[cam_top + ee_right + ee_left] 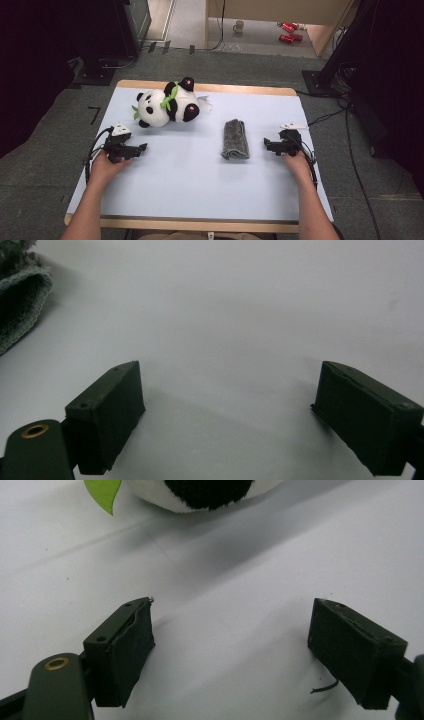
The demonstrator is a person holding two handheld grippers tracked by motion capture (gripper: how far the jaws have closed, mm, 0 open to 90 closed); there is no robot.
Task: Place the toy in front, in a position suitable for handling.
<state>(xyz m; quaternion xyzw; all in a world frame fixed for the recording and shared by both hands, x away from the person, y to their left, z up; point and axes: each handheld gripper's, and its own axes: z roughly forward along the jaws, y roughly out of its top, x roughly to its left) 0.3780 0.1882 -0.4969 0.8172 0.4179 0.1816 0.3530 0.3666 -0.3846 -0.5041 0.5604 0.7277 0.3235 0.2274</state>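
Both grippers rested on the worktop (200, 190) with jaws spread wide and empty: the left gripper (142, 147) at eight o'clock, the right gripper (266, 145) at three. The plush panda (165, 106) lay at eleven o'clock, the folded grey cloth (235, 139) right of centre. Probably a starting pose; next would be reaching for the nearest item.

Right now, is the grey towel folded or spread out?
Folded: the grey towel lies as a narrow, thick strip on the table, with a rounded doubled edge.

black-and-white panda (165, 106), grey towel (235, 139), pale blue table (200, 175)
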